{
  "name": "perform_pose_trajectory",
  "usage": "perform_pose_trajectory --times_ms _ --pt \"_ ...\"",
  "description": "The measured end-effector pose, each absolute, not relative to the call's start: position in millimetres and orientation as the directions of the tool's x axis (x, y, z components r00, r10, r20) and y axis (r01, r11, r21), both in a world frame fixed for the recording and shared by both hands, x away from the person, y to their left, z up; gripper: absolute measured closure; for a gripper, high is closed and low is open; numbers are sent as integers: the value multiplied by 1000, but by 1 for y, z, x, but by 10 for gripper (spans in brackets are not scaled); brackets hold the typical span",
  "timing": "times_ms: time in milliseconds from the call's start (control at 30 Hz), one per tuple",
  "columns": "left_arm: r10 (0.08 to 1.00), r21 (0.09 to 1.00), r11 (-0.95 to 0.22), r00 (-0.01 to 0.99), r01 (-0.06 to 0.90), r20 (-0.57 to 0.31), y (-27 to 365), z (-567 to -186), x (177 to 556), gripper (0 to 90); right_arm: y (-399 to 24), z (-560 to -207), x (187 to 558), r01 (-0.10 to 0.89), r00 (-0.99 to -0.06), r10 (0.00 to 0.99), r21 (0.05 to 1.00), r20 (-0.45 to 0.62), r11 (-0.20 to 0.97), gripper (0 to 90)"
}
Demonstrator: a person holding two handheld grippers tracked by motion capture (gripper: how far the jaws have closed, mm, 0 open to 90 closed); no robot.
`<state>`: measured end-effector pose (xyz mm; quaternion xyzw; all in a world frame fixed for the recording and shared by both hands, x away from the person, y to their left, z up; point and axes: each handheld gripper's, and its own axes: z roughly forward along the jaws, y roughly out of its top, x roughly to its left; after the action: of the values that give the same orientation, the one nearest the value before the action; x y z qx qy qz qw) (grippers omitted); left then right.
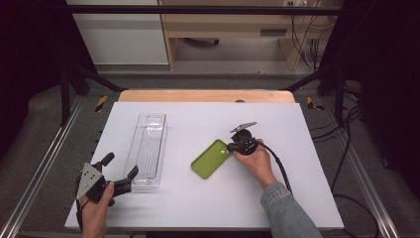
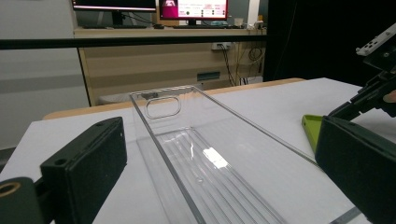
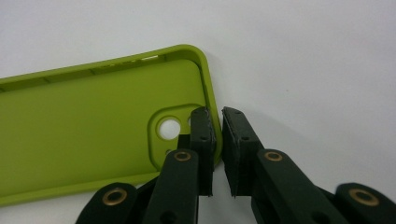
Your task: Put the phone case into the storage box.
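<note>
From the high view, a flat white matte surface [image 1: 198, 208] lies over a pale wooden top, with grey carpeted floor, black frame struts and loose cables around it. A clear, long rectangular plastic bin [image 1: 147, 148] with a ribbed bottom lies left of centre. Right of it lies a lime-green, soft-looking phone case with rounded corners [image 1: 210, 158], open side up. The right gripper [image 1: 231, 147] meets the case's upper right end; the left gripper [image 1: 120, 171] rests at the bin's near end, its fingers spread wide on either side of that end.

In the left gripper view, two black padded fingers [image 2: 88, 172] stand far apart with the glossy bin [image 2: 210, 158] between them, untouched. Beyond are a wooden shelf unit and monitors.

In the right gripper view, the black fingers [image 3: 203, 140] pinch the case's [image 3: 79, 126] thin end wall beside the round camera hole, one inside, one outside, nearly closed on it. The white surface [image 3: 303, 56] shows a fine grain.
</note>
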<state>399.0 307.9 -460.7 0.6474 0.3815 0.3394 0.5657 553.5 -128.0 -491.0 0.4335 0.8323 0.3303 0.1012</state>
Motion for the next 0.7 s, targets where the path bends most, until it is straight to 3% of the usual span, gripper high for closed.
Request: perform_pose_trajectory --times_ms 400,700 --pt "882 992 -62 471 109 4 309 -461 399 18 -133 -489 553 644 -620 772 654 143 397 849" --pt "880 992 -65 475 109 6 308 -461 399 18 -129 -475 544 591 -640 766 675 60 441 852"
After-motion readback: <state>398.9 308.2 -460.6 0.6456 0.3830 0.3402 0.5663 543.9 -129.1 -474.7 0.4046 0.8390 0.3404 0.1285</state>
